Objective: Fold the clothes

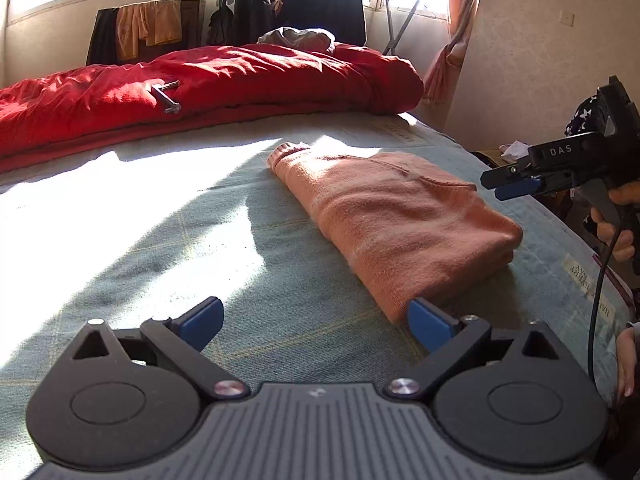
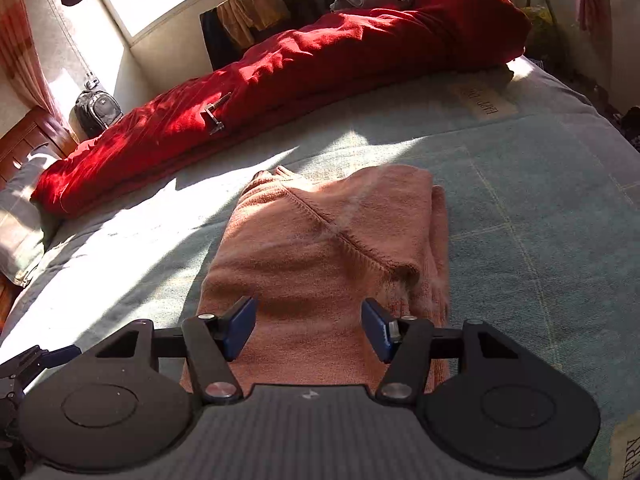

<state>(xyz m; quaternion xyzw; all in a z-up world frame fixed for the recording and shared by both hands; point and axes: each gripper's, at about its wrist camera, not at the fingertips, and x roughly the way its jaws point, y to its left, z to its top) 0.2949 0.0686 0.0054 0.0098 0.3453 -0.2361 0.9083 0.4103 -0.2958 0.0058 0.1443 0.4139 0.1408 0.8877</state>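
A folded pink sweater (image 2: pixel 320 256) lies on the bed (image 2: pixel 540 200), on its pale green cover. The right gripper (image 2: pixel 308 330) hangs over the sweater's near end with its blue fingers (image 2: pixel 240 326) spread and nothing between them. The left gripper (image 1: pixel 316 322) is also released and empty, its right finger just beside the sweater's near corner. Bare cover stretches left of the sweater. A red duvet (image 1: pixel 208 84) is bunched along the far side, well apart.

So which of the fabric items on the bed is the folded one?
The pink sweater, lying flat as a neat rectangle on the bedsheet; the red duvet behind is just bunched up.
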